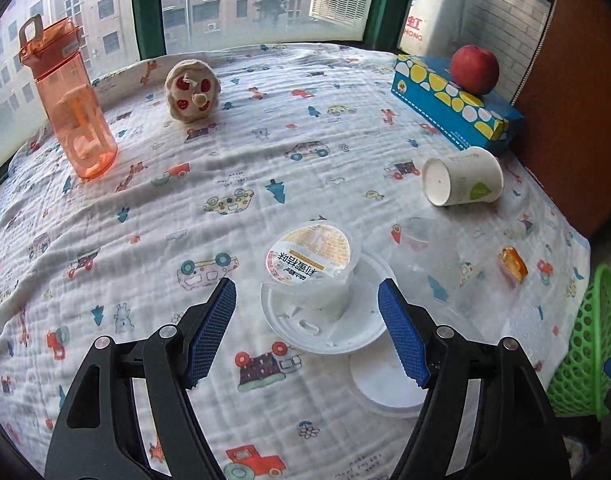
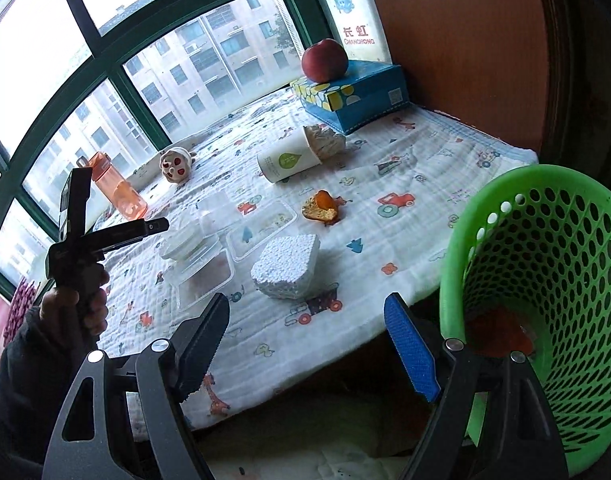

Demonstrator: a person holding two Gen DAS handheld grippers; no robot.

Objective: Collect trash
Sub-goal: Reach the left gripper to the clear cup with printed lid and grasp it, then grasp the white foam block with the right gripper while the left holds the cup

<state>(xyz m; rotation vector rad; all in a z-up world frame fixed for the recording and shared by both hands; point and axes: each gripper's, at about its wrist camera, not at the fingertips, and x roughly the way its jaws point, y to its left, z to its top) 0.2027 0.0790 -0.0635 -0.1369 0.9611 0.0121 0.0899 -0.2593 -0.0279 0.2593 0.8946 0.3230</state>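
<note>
My left gripper is open, its jaws on either side of a small sealed pudding cup that sits on a white plastic lid. A tipped paper cup lies to the right; in the right wrist view the paper cup has crumpled tissue at its mouth. An orange peel, a white foam block and clear plastic containers lie on the cloth. My right gripper is open and empty, at the table's front edge beside a green mesh basket.
An orange water bottle, a plush toy, and a blue tissue box with a red apple on top stand along the window side. A wooden wall borders the right. The left hand-held gripper shows at left.
</note>
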